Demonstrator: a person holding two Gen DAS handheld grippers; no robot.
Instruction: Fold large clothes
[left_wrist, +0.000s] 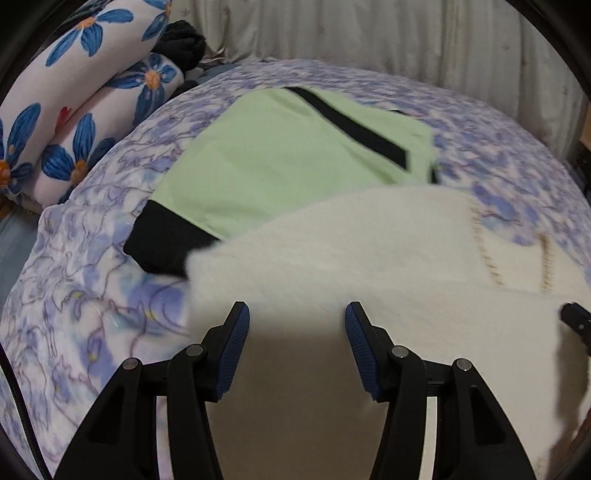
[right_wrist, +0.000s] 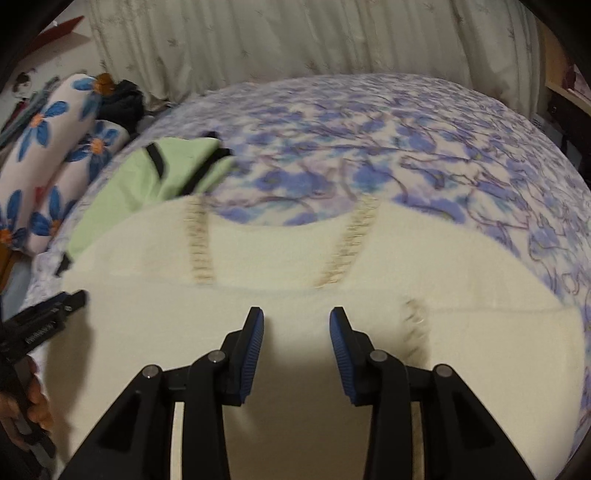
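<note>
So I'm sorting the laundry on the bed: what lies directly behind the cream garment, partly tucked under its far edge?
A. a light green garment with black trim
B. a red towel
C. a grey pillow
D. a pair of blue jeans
A: in the left wrist view the light green garment with black trim lies beyond the cream garment, whose edge overlaps it.

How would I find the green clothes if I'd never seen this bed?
Look at the bed with the purple-flowered blanket. Near its far left side, beside the blue-flowered pillows, lies a folded light green garment, partly overlapped by the fluffy cream garment. It is the only green thing, and it has black trim.
</note>
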